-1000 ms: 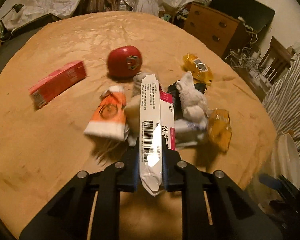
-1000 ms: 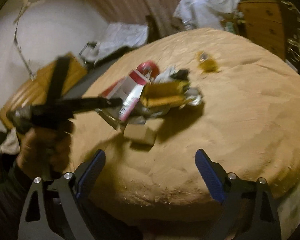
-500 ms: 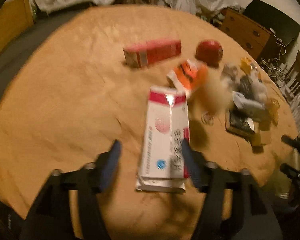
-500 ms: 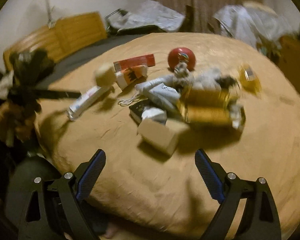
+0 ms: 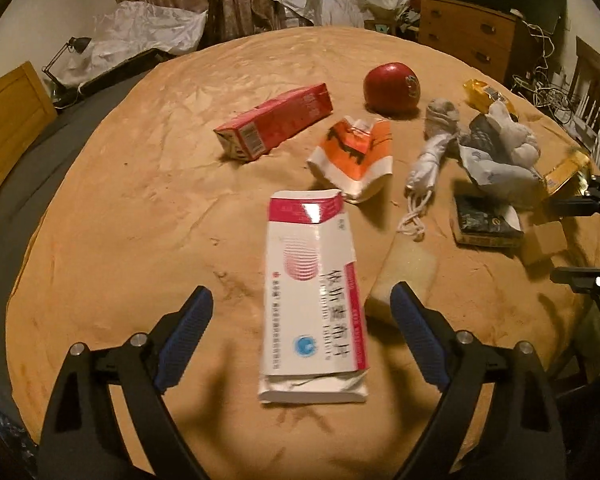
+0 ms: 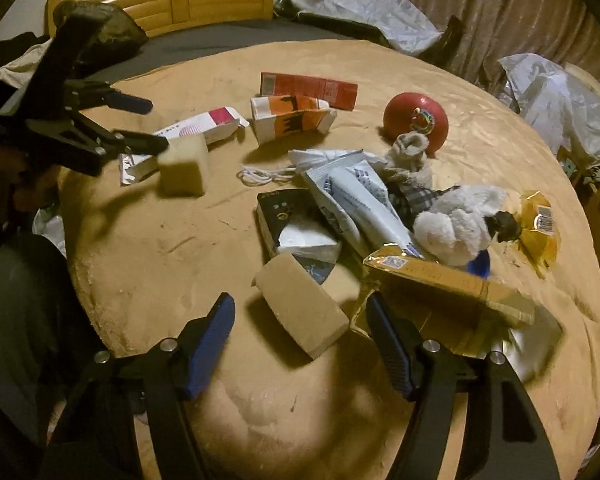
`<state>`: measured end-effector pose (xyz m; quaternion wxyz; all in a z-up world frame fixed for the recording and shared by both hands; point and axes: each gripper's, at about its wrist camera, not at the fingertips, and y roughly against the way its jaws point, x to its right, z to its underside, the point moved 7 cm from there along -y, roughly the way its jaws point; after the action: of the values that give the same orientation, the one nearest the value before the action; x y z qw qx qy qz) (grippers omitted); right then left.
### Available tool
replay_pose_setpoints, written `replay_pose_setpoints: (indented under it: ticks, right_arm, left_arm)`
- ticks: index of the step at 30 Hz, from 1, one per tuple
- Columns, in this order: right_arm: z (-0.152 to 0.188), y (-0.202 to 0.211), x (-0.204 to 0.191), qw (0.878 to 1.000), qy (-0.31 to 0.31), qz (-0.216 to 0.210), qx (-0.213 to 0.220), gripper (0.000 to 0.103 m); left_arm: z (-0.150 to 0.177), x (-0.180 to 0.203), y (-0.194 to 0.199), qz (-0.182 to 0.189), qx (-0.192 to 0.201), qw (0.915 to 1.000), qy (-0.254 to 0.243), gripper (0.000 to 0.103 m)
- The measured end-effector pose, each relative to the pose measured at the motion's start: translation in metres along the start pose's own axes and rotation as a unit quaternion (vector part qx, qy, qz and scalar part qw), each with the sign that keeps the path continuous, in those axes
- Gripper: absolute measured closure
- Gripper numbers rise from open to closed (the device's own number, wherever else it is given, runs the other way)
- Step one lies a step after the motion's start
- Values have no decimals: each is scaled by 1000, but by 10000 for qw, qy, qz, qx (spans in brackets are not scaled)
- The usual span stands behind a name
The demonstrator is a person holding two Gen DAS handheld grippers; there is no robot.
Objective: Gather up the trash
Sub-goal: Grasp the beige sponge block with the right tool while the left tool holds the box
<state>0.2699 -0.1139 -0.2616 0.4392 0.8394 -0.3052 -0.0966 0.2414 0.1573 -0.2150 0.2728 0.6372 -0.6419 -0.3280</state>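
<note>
A white and pink medicine box lies flat on the tan blanket, between the fingers of my left gripper. Those jaws are opening and the pads stand clear of the box. A pale sponge block rests just right of it. My right gripper straddles a tan sponge block; its jaws are closing, with a gap still showing on both sides. The left gripper also shows at the left of the right wrist view, next to the pale sponge block.
Further back lie a red carton, an orange and white carton, a red ball, a white cord, a black box, a white pouch, a plush toy, a gold box and a yellow wrapper. The bed edge is near.
The left gripper swung left, let go of the white and pink box, and spread its fingers; the box now lies flat. The right gripper rolled, came up to the tan block and narrowed.
</note>
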Motion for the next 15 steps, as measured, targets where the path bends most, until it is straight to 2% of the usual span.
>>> replay_pose_setpoints:
  ticks: [4, 10, 13, 14, 15]
  right_arm:
    - [-2, -12, -5, 9999, 140, 51, -78, 33]
    - [1, -21, -4, 9999, -51, 103, -93, 53]
    - [2, -16, 0, 9991, -408, 49, -42, 56]
    - [3, -15, -1, 9987, -506, 26, -25, 56]
    - [4, -14, -2, 9982, -598, 2, -15, 56]
  left_arm:
    - [14, -13, 9, 210, 37, 9995, 251, 16]
    - [37, 5, -1, 328, -151, 9991, -213, 16]
    - [29, 4, -11, 239, -142, 9996, -84, 17]
    - [26, 0, -13, 205, -120, 9997, 1, 19]
    - [24, -3, -15, 178, -115, 9998, 70, 30]
